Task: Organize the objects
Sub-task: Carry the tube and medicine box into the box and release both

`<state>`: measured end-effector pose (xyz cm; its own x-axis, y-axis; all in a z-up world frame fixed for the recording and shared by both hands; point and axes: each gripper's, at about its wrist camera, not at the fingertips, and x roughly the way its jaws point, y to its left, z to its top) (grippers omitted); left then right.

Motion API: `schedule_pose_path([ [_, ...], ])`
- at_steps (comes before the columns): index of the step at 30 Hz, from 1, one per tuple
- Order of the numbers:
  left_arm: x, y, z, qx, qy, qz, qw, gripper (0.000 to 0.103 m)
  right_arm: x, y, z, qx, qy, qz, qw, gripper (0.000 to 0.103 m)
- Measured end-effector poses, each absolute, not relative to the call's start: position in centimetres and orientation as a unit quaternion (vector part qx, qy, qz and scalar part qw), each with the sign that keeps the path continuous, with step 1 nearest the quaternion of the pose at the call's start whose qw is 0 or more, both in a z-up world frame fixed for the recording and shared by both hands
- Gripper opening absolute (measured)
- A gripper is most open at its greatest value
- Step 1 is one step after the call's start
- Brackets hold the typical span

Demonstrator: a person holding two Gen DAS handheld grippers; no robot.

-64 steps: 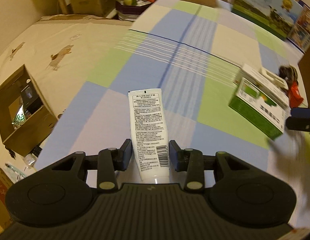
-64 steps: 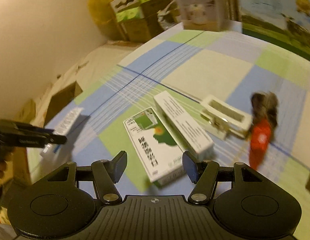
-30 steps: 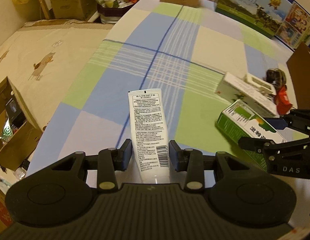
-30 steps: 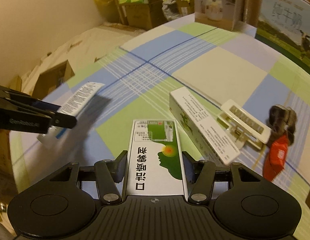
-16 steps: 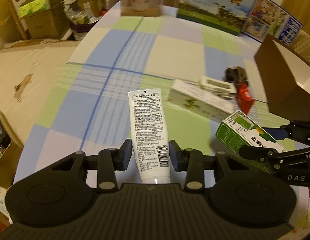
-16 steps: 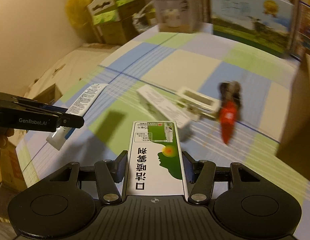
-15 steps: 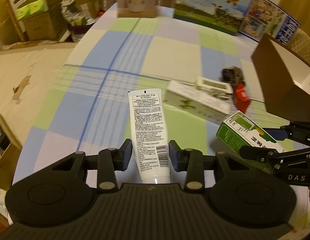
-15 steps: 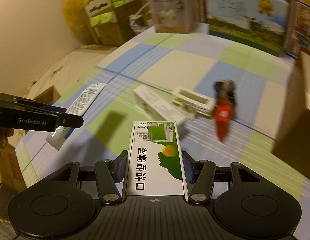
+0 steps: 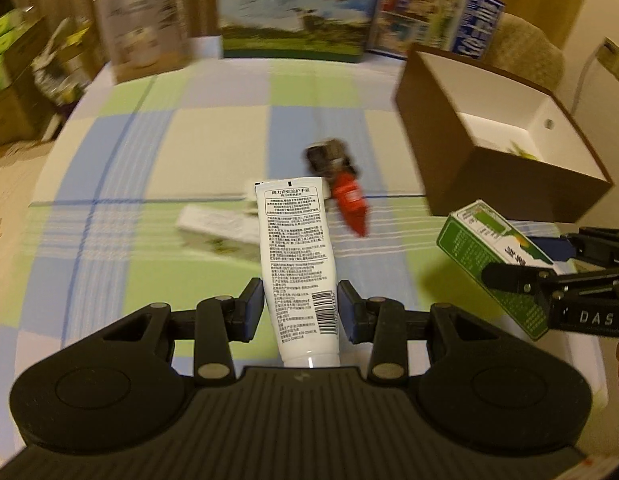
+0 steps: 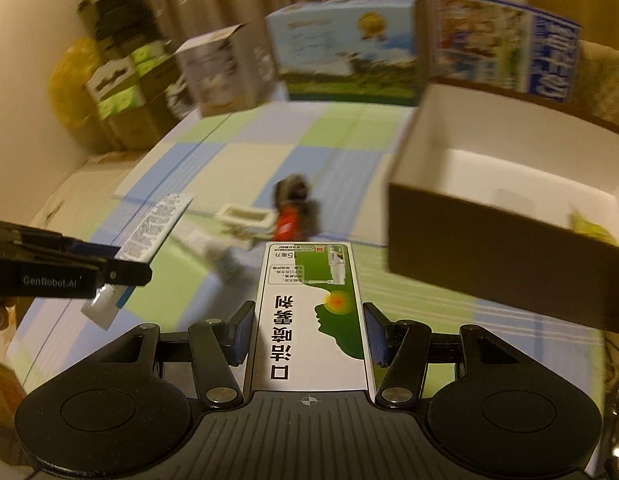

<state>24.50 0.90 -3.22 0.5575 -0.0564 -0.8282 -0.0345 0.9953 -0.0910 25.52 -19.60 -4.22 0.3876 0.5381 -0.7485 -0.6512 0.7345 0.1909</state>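
Observation:
My left gripper point(image 9: 300, 307) is shut on a white tube point(image 9: 297, 256) with black print and holds it above the checked tablecloth. My right gripper point(image 10: 308, 332) is shut on a green and white carton point(image 10: 309, 316), also held in the air; it shows at the right of the left wrist view point(image 9: 497, 268). An open brown box point(image 9: 489, 136) with a white inside stands at the right, ahead of both grippers point(image 10: 509, 216). A long white carton point(image 9: 221, 228), a small white tray point(image 10: 245, 216) and a red and dark item point(image 9: 345, 188) lie on the cloth.
Large printed boxes point(image 9: 293, 12) stand along the far edge of the table point(image 9: 189, 136). A white appliance box point(image 9: 141, 44) stands at the back left. Stacked cartons point(image 10: 117, 84) sit on the floor to the left. Something yellow-green point(image 10: 589, 228) lies inside the brown box.
Both grippers have swung right toward the brown box, each still holding its item. The box now looms larger in both views. The items on the cloth have not moved.

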Motion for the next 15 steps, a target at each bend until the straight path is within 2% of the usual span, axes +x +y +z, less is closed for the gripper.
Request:
schedule_pose_path([
  [15, 31.1, -10.4, 0.1, -0.002, 0.436, -0.101, 0.894, 0.034, 30.5, -28.7, 1.2, -0.016, 0.378, 0.29, 0.879, 0.053],
])
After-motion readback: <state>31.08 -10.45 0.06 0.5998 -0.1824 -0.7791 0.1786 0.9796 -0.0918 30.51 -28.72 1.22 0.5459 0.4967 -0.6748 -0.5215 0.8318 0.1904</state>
